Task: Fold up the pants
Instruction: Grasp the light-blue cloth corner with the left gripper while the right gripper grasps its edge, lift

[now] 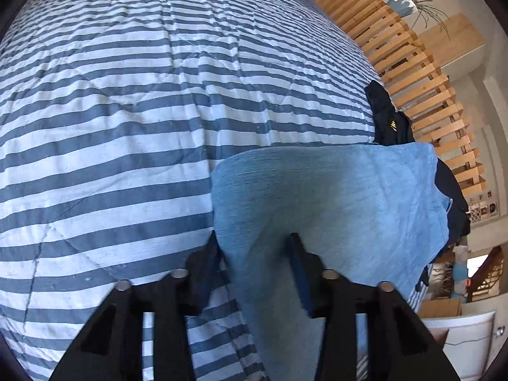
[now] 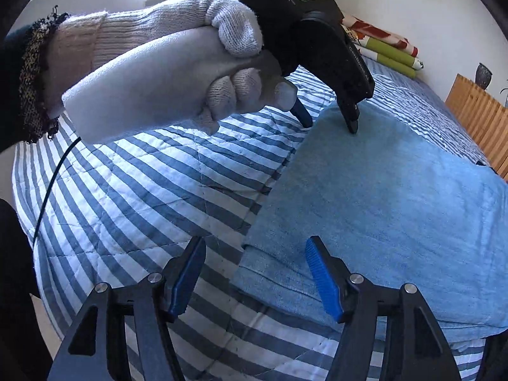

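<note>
Light blue pants (image 1: 333, 197) lie folded on a blue-and-white striped quilt (image 1: 127, 127). In the left wrist view my left gripper (image 1: 252, 244) straddles their near left edge, with fabric filling the gap between the fingers. The right wrist view shows the same left gripper (image 2: 330, 125) held by a gloved hand (image 2: 190, 73), pointing down. One of its tips rests on the quilt (image 2: 143, 190) and the other on the pants (image 2: 397, 206), with the jaws visibly apart. My right gripper (image 2: 254, 263) hovers open over the pants' near corner, holding nothing.
A dark garment (image 1: 387, 120) lies at the bed's right side behind the pants. A wooden slat rail (image 1: 412, 63) runs along that side. Folded patterned blankets (image 2: 381, 47) sit at the head of the bed. A black cable (image 2: 50, 184) hangs from the hand.
</note>
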### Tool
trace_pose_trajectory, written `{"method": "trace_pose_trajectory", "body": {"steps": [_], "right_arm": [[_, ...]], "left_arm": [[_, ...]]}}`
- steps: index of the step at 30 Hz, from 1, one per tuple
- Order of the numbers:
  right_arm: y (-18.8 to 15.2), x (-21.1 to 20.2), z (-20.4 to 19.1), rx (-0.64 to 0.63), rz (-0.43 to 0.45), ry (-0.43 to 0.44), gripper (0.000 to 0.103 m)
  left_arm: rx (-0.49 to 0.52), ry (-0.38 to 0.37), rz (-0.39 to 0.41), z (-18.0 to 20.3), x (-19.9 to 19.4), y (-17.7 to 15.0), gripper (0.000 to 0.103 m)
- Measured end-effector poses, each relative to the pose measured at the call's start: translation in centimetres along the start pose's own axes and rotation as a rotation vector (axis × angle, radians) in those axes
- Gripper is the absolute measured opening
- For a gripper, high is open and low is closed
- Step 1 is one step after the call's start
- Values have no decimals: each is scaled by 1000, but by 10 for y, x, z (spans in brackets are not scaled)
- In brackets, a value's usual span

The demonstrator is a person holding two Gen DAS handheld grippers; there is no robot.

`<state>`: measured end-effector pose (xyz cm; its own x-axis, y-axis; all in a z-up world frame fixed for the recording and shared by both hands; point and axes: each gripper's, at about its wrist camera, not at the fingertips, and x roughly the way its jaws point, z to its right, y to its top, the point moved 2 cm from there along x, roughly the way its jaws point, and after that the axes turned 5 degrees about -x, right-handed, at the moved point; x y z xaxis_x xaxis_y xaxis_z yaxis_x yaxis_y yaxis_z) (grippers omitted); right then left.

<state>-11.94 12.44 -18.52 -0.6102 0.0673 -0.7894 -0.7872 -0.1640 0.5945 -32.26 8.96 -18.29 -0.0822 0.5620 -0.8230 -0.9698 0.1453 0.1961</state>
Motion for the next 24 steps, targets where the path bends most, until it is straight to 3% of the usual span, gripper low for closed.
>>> {"method": "trace_pose_trajectory", "body": {"steps": [3,6,9,13,19,24], "right_arm": [[4,13,0,-3,-41,-38,63],[8,17,3,4,-57,-44,60],[9,16,16,30,-62,-68,38],[12,14,31,97,-50,-37,13],[24,-9,32,135,-24,14,12],[37,-34,3,105,5,95,11]], "left_arm": [[23,13,19,11,0,3,14],[15,-5,33,16,-7,4,9],[-6,-26,45,17,-15,5,7],[-15,-53,89,21,-30,3,6],[-45,-107,152,16,-71,-15,5],[-88,-124,208,-15,-127,-51,5]]}}
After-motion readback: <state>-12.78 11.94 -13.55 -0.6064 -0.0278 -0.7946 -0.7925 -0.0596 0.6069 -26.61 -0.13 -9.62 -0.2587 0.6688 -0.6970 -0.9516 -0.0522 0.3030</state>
